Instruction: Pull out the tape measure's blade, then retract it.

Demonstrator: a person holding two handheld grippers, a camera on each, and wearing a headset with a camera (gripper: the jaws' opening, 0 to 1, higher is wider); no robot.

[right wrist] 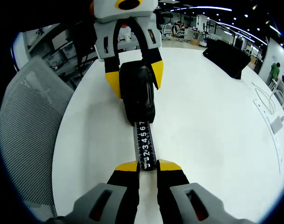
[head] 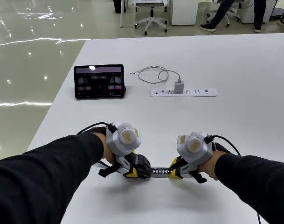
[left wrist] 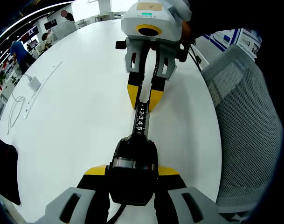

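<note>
Head view: my left gripper [head: 134, 170] is clamped on the black tape measure [head: 142, 165] near the front edge of the white tabletop [head: 235, 70]. My right gripper [head: 175, 172] is closed on the tip of the short drawn blade [head: 160, 171]. In the right gripper view I read blade numerals up to 7, too small from above. Both gripper views add a grey mesh chair [left wrist: 244, 116] beside the tabletop. The head view supplies a tablet [head: 99, 81], a power strip [head: 197, 92] with a charger [head: 178, 87], and the glossy floor [head: 25, 60].
</note>
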